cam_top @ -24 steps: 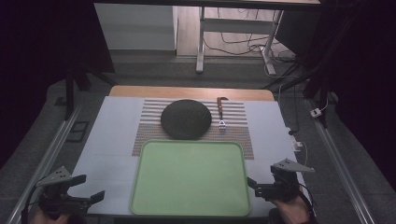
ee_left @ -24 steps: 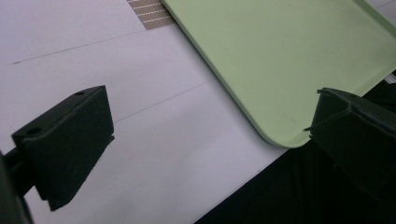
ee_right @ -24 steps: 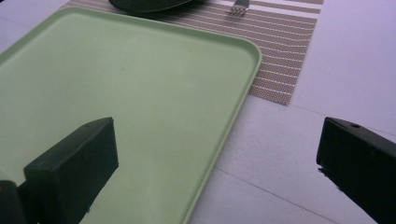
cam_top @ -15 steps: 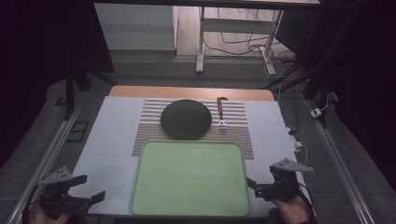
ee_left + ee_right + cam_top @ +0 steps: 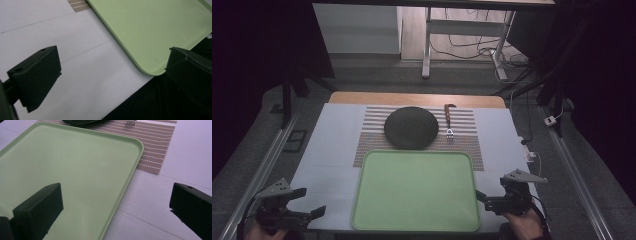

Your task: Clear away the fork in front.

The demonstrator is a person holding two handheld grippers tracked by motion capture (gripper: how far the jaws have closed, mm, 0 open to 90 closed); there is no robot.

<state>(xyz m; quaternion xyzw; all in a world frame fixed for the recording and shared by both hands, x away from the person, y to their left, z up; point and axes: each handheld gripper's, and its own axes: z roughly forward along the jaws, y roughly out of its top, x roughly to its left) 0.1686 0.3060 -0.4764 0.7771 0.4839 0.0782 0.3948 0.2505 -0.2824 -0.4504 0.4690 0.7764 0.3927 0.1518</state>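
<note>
Left claw (image 5: 314,212), near-left corner of the desk (image 5: 337,150): jaws spread wide, nothing between them, nothing touched. Seen along its own jaws in the left gripper view (image 5: 110,72): bare white desk surface below, rounded near corner of the green tray (image 5: 150,30) just inside the right-hand jaw, apart from it. Beyond the desk edge, only darkness; nothing to be made out there.

Right claw (image 5: 480,198), near-right corner: jaws likewise fully apart, empty, tips just beside the tray's right rim (image 5: 474,190), no contact discernible. In the right gripper view (image 5: 115,202): left-hand jaw over the tray floor, right-hand jaw over white desk, tray rim running between them. Hands holding both claws cut off by the bottom edge of the high view.

Green tray: pale green, rectangular, rounded corners, low raised rim, matte and empty; flat on the near half of the desk, centred between the claws, far edge overlapping a striped brown placemat (image 5: 467,127).

On the placemat, beyond the tray: dark round plate (image 5: 410,127), near edge close to the tray, surface detail lost in dim light; to its right a fork (image 5: 448,121) with a brown handle, tines toward the tray. In the right gripper view, plate cut off by the top edge, tines alone visible.
</note>
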